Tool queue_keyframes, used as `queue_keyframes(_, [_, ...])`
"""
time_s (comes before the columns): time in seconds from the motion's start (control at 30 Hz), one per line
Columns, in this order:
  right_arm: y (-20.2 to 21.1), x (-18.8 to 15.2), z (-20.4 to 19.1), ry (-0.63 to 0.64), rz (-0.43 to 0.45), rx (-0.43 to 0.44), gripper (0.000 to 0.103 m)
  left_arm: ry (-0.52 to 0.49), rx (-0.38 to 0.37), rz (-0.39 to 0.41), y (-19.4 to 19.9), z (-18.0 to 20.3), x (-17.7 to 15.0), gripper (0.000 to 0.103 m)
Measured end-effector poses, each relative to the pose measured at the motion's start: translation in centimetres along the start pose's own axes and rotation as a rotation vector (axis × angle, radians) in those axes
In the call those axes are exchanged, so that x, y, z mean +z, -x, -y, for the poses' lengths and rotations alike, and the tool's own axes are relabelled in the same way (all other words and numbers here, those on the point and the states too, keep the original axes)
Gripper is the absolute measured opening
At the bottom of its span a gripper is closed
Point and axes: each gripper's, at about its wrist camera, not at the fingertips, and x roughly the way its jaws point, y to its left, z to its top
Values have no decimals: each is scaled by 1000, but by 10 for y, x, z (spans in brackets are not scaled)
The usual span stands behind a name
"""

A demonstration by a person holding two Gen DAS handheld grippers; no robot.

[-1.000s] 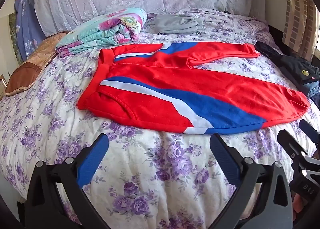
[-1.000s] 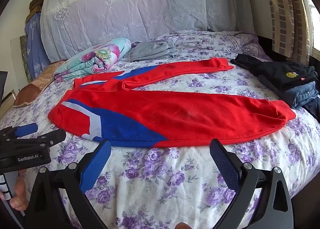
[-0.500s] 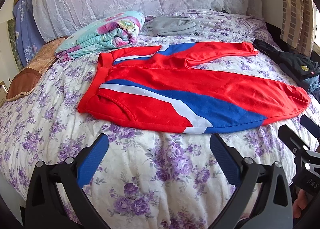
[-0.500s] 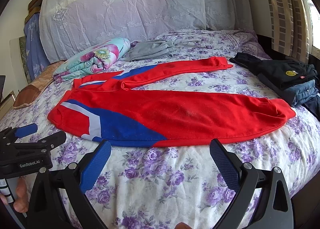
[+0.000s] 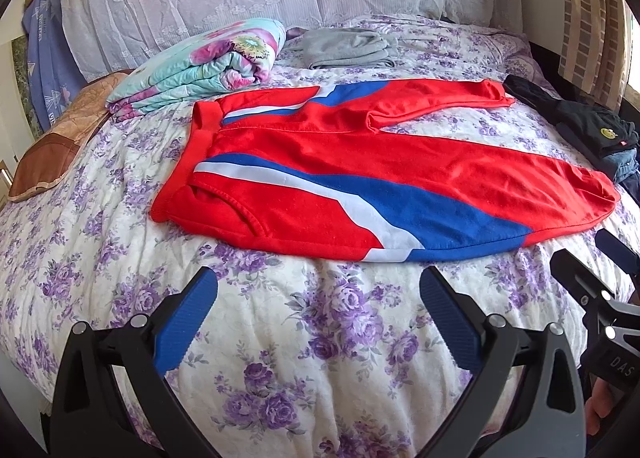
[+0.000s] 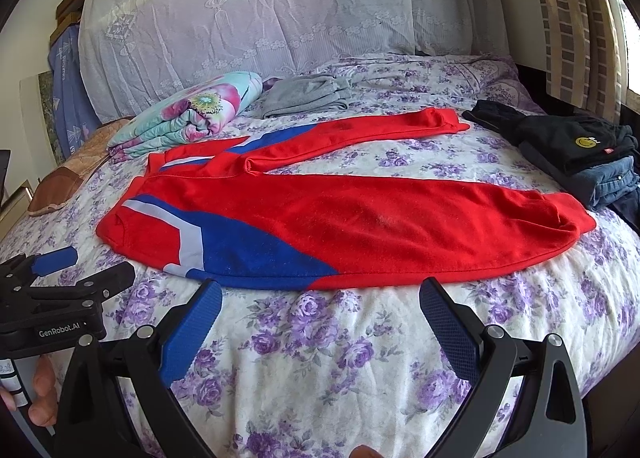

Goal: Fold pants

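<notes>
Two sets of tongs hang over the near edge of the bed, both spread wide and holding nothing: the left tongs [image 5: 318, 290] and the right tongs [image 6: 320, 300], each with blue pads apart over bare floral bedspread [image 5: 304, 338]. The left tongs also show at the left edge of the right wrist view, the right tongs at the right edge of the left wrist view, side by side and apart.

Just beyond both sets of tips lie the red track pants [image 5: 360, 178] with blue and white stripes, spread flat across the bed, waistband to the left, legs running right. The near leg's lower hem edge runs just ahead of the tongs, not touching them; the far leg angles away toward the headboard side.

Around the pants, a strip of bedspread is open in front. Beyond the waistband sits a folded floral quilt [image 5: 200, 62], beside it folded grey clothing [image 5: 348, 48]. Near the leg cuffs, at the right edge, is a stack of dark clothes [image 6: 576, 150].
</notes>
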Motion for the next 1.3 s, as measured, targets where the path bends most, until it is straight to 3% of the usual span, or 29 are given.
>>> queue_keyframes(1.3, [-2, -1, -5, 10, -11, 4, 100, -13, -1, -2, -2, 1, -4, 99])
